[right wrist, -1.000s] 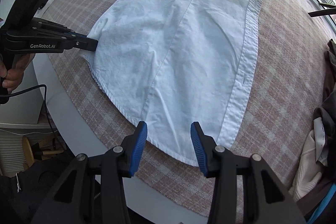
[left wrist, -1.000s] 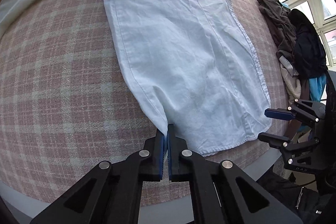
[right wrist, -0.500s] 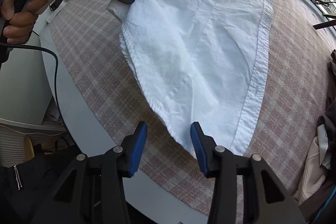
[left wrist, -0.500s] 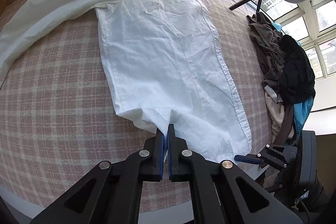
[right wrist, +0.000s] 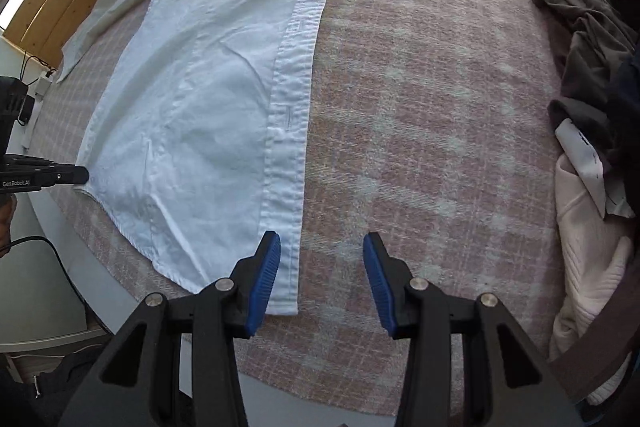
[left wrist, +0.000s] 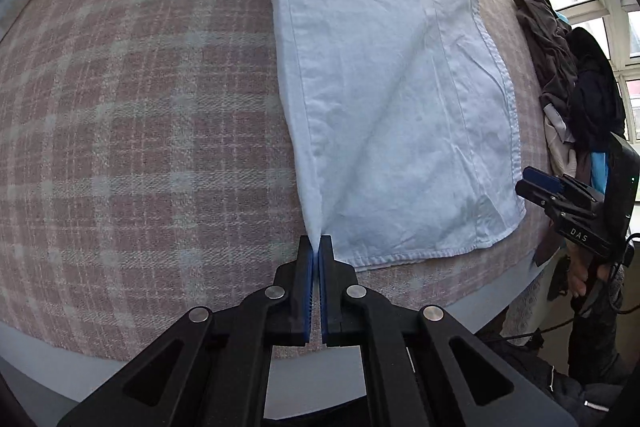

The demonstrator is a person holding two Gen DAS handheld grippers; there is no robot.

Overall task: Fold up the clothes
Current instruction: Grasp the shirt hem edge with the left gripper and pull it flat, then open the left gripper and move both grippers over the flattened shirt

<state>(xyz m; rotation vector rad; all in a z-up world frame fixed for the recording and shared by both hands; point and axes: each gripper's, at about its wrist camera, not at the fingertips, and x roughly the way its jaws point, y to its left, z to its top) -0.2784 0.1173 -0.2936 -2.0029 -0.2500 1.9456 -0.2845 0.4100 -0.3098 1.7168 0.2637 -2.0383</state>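
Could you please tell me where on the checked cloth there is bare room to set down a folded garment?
One free patch lies between the white shirt and the pile of clothes, ahead of the right gripper. Another lies on the shirt's other side, reaching toward the table edge. The side with the pile is crowded.

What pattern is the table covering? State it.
Pink-and-cream plaid on the tablecloth, clearest in the right wrist view.

white shirt (left wrist: 384, 99) | wrinkled, spread flat on plaid table | hem corner pinched, pulled taut
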